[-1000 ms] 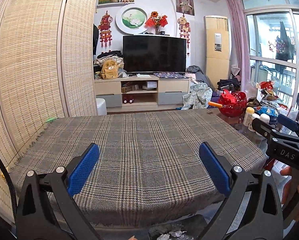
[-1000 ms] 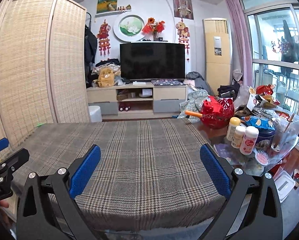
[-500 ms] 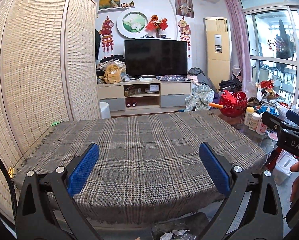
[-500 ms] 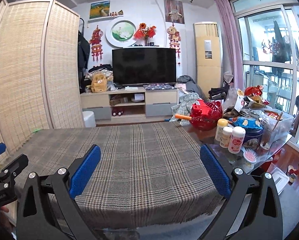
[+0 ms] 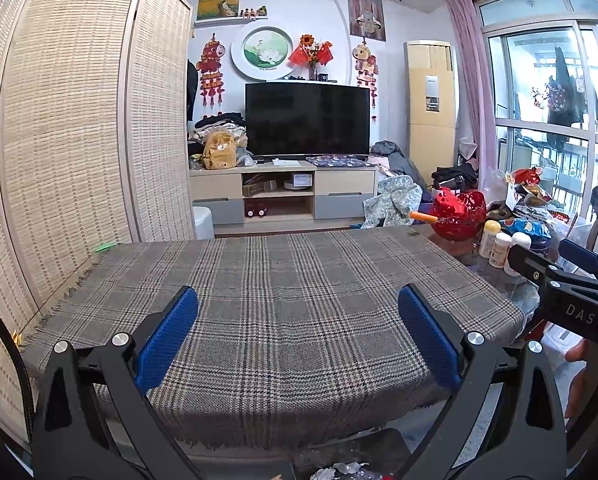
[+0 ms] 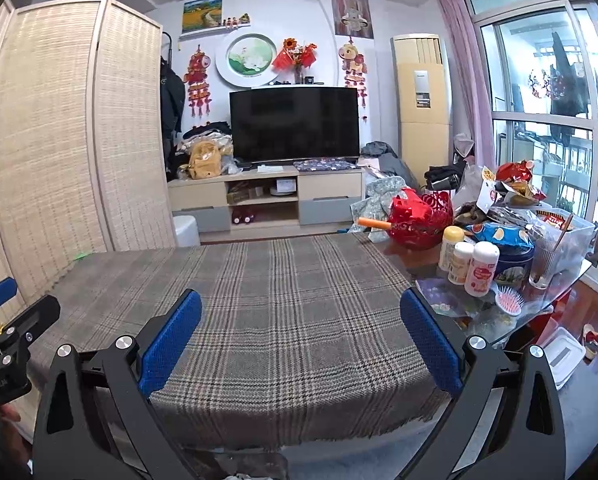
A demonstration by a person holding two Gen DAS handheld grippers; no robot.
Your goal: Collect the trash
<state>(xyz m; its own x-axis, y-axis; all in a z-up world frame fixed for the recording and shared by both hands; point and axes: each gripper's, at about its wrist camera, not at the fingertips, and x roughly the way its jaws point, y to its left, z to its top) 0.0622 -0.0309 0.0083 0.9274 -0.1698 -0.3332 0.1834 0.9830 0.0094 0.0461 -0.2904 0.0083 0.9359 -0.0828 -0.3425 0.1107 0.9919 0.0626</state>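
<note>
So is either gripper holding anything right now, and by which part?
Nothing is held: the left gripper and the right gripper are both open and empty.

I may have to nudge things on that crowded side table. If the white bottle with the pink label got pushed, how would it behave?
The white bottle with the pink label stands upright and is taller than it is wide, so a push near its top would probably tip it. It looks like light plastic, so it should slide easily on the glass tabletop. Being round, it would probably roll once down.
</note>
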